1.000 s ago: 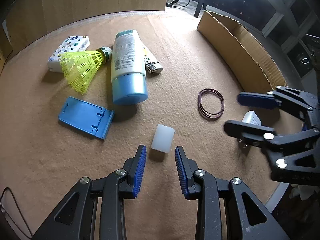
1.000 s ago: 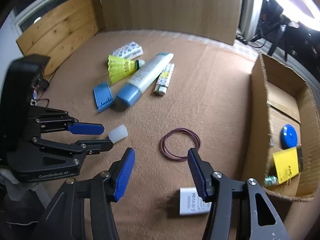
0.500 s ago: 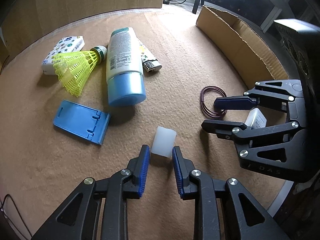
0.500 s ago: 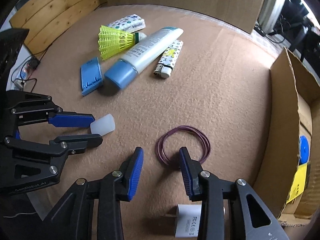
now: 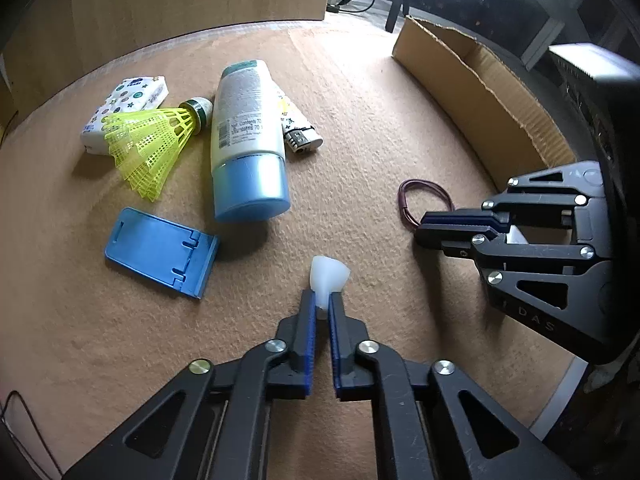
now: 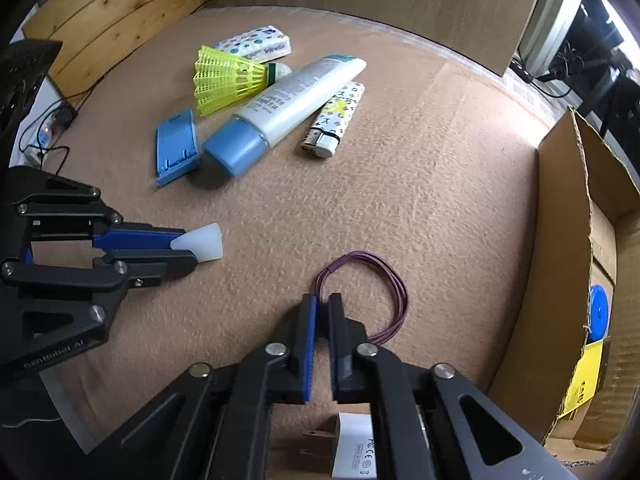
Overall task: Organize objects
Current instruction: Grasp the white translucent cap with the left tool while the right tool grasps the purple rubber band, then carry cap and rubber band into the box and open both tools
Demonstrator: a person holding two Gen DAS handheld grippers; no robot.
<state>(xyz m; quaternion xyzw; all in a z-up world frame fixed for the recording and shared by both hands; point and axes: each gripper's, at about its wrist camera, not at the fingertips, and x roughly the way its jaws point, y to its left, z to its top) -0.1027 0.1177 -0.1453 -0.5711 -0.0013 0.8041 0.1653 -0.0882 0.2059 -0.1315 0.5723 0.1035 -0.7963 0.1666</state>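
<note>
My left gripper [image 5: 322,300] is shut on a soft white translucent cap [image 5: 329,276], squeezing its near end; the cap also shows in the right wrist view [image 6: 200,242]. My right gripper [image 6: 323,302] is shut on the near left edge of a purple rubber band loop [image 6: 372,276], which lies on the brown mat; the band also shows in the left wrist view [image 5: 424,196]. An open cardboard box [image 6: 568,240] stands at the right, holding a blue disc [image 6: 599,312] and a yellow card [image 6: 586,384].
Further back on the mat lie a white tube with a blue cap [image 6: 280,116], a yellow shuttlecock [image 6: 228,78], a blue phone stand [image 6: 176,146], a patterned lighter [image 6: 334,120] and a tissue pack [image 6: 256,44]. A white charger plug [image 6: 356,448] lies under my right gripper.
Both grippers moved forward and closed. The left closed on the white cap, squashing it. The right closed on the edge of the purple rubber band.
</note>
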